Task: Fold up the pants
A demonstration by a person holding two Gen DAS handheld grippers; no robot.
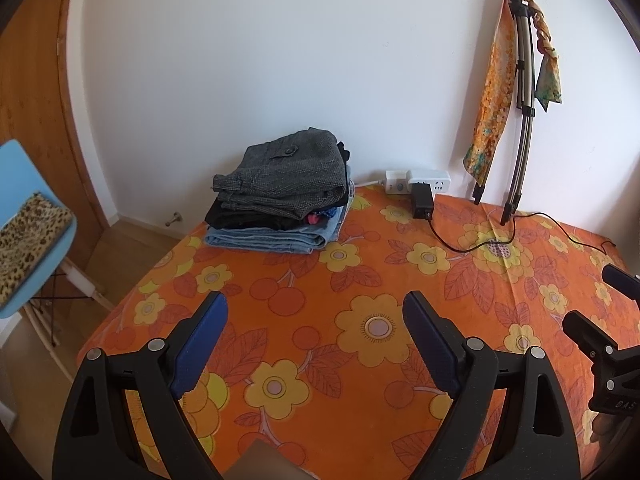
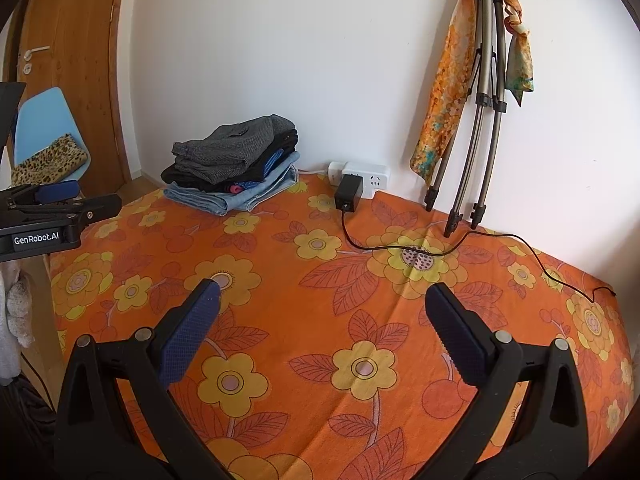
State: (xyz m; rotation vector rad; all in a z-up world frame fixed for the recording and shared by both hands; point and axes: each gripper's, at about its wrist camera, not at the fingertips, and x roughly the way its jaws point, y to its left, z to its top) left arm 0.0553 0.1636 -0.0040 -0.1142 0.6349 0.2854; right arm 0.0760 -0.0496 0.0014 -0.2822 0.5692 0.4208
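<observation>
With both my left gripper point(image 1: 315, 308) and right gripper point(image 2: 322, 298) spread wide and empty over the bare floral cloth point(image 1: 360, 280), I'd reach forward-left to the folded pants stack point(image 1: 280, 192) by the wall and pinch one garment only.

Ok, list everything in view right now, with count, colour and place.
folded pants stack: several pairs, grey on top, then black, denim at the bottom; far left of the table by the wall
tablecloth: one, orange with yellow flowers; covers the table
power strip: one, white; by the wall
adapter: one, black; plugged in, cable trailing right
tripod: one, folded; leaning on the wall
scarves: two, orange and green; draped over the tripod
chair: one, blue; left, leopard-print item on the seat
left tool: open, empty
right tool: open, empty
</observation>
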